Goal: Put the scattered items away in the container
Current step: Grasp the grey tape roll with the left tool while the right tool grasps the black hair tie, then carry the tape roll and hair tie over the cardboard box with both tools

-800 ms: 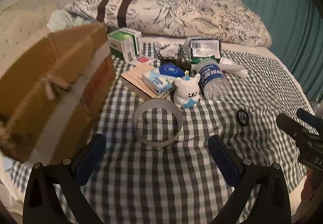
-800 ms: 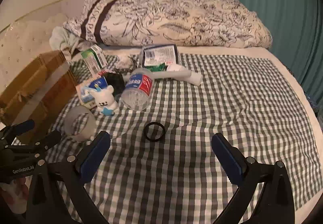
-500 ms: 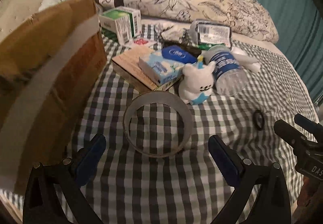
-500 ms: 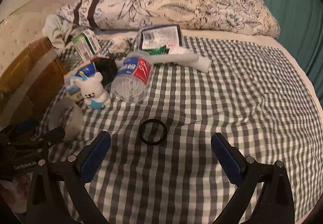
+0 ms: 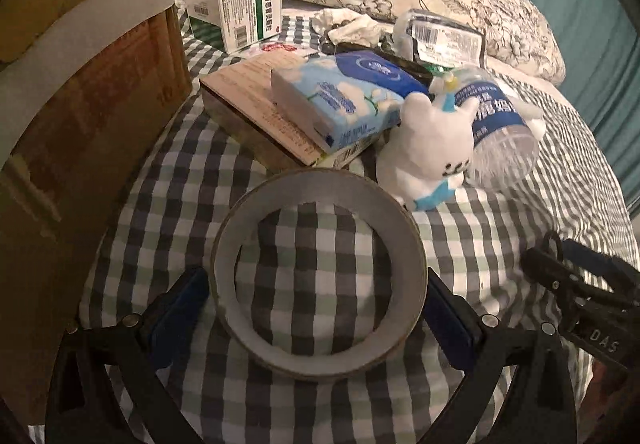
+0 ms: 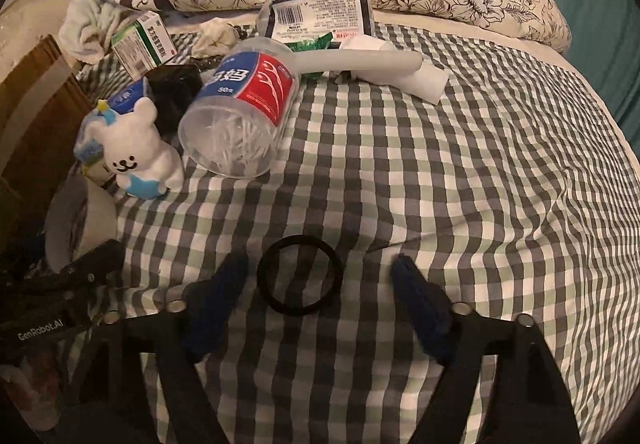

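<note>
On a checked bedspread, the left gripper straddles a tape roll, jaws spread, while the right gripper, also spread, brackets a black hair tie beside a cardboard box.

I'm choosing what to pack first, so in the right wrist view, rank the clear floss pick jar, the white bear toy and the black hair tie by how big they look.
1. Floss pick jar, clearly largest.
2. White bear toy and black hair tie: they look alike in extent. The tie lies nearest the camera, between the open right gripper's fingers, so I won't rank them.
</note>
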### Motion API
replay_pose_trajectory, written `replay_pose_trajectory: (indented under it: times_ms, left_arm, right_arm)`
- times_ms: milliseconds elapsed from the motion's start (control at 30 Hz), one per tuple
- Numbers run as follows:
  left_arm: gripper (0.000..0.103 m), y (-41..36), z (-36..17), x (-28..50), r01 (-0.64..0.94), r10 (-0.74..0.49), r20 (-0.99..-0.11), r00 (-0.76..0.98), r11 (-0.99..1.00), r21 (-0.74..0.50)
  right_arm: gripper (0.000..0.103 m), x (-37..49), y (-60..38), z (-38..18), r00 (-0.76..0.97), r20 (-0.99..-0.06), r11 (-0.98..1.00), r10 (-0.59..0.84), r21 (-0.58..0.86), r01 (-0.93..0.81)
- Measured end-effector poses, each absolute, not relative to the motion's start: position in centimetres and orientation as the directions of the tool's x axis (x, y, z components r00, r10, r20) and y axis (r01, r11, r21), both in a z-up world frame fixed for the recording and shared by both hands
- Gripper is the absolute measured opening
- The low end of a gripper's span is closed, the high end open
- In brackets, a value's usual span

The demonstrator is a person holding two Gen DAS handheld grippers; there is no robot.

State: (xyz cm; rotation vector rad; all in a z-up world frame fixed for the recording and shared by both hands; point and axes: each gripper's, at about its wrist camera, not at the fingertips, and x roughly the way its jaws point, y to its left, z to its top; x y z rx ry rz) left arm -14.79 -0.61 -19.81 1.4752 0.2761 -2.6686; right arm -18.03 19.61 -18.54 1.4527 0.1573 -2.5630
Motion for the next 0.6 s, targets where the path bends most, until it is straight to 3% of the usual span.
replay_pose_trajectory:
  times_ms: [133,267,333,500,600]
  left_arm:
    - [0.103,-0.8,-19.8,-14.9,0.144,0.025,-0.843,-0.537,-0.982,-0.12]
    - [0.084,-1.0,-19.4,-14.5,0.127,0.028,-0.834,-0.551,-0.985,-0.117]
    - [0.084,-1.1,-19.3,-14.4,0.123,0.037,-0.835,-0.549,-0.985,-0.125]
    - [0.084,-1.4,-18.8,-13.6,0.132,0.054,-0.836,-0.547,-0.98,-0.15]
    - [0.084,-1.3,-18.0,-12.9,0.128,0.048,-0.827,-0.56,-0.981,-0.144]
  right_arm:
    - [0.053,-18.1,19.2,-18.6,-0.501,-0.858,-0.972,-0.111,-0.011,0.234]
    - [0.036,-17.8,18.8,-18.6,-0.489,-0.861,-0.965,-0.136,0.002,0.264]
    - [0.026,-17.5,18.5,-18.5,-0.482,-0.863,-0.958,-0.15,0.007,0.285]
    - [0.009,-16.7,18.5,-18.1,-0.473,-0.86,-0.947,-0.191,0.034,0.321]
    - [0.008,-16.0,18.6,-17.8,-0.477,-0.857,-0.946,-0.197,0.038,0.322]
